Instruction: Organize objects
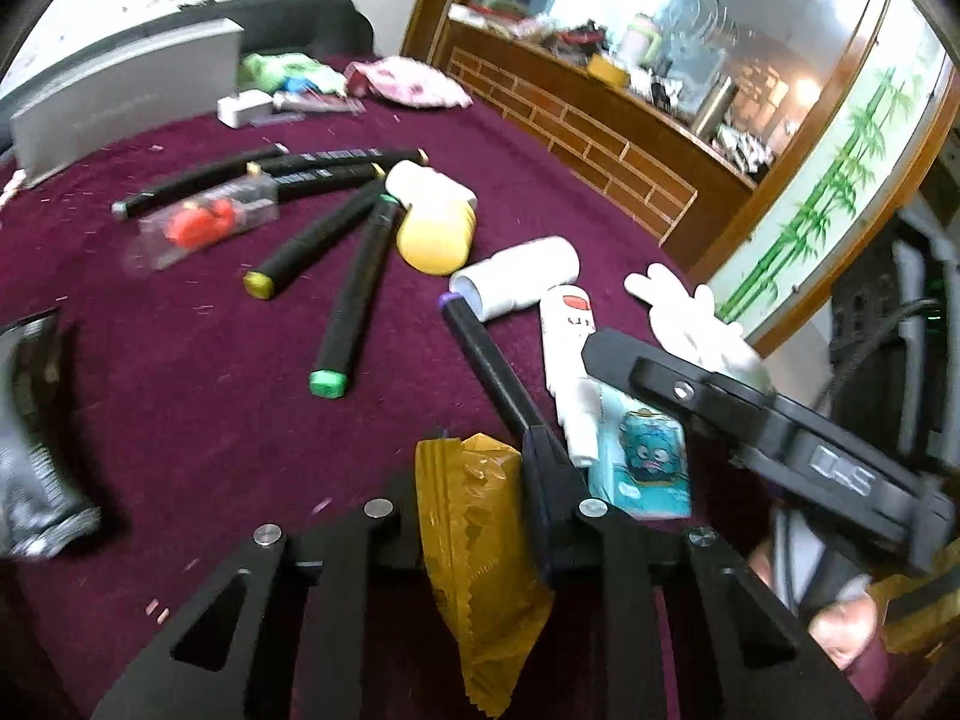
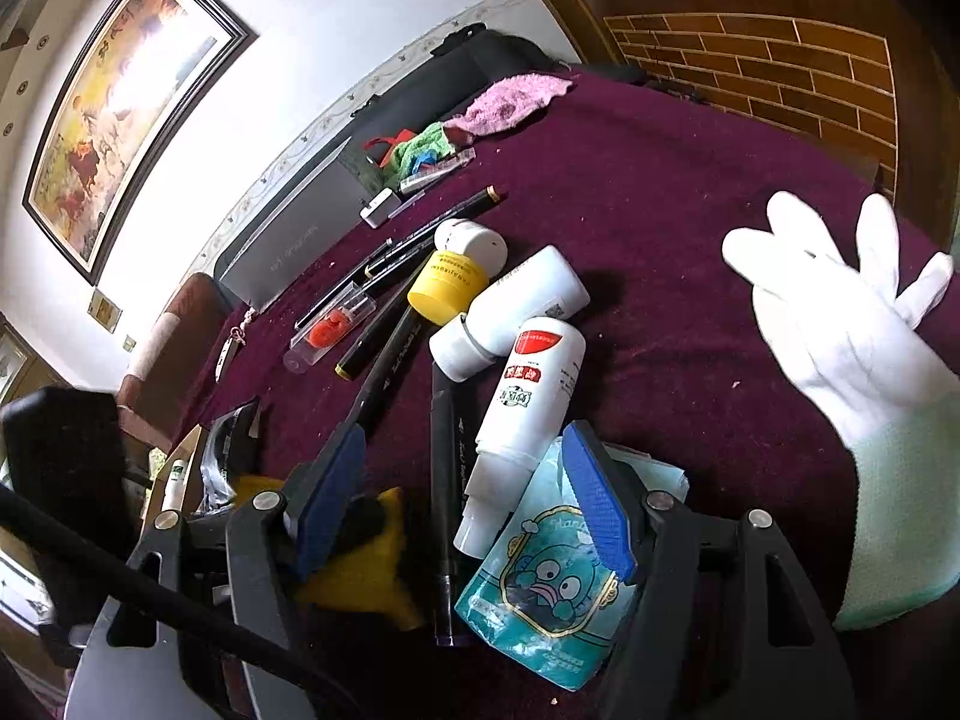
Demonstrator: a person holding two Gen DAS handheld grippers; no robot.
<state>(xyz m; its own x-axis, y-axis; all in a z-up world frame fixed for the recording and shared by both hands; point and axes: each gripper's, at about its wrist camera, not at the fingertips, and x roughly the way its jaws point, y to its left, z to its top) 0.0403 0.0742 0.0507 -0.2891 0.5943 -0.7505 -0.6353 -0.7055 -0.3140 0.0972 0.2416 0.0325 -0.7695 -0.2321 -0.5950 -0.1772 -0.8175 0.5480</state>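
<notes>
The left gripper (image 1: 510,480) has its fingers clenched on a yellow crinkled foil snack packet (image 1: 480,552); a black marker with a purple cap (image 1: 480,354) runs alongside its right finger, and whether that marker is also pinched I cannot tell. The right gripper (image 2: 474,504) hangs with its blue-padded fingers (image 2: 600,510) released, spread over a teal cartoon-printed tissue pack (image 2: 546,594) and the neck of a white plastic bottle with a red label (image 2: 528,396), pressing on neither.

Clutter crowds the maroon cloth-covered surface (image 2: 660,192): a second white bottle (image 2: 510,312) lies touching the red-labelled one, a yellow-capped white jar (image 2: 456,276) lies just beyond, and several black markers (image 1: 354,294) fan out beside a clear plastic case holding something orange (image 1: 204,222). A white-gloved hand (image 2: 840,312) hovers open to the right, apart from the bottles. Farther back lie a grey box (image 1: 126,96), a pink cloth (image 2: 510,102) and a green cloth (image 2: 420,150).
</notes>
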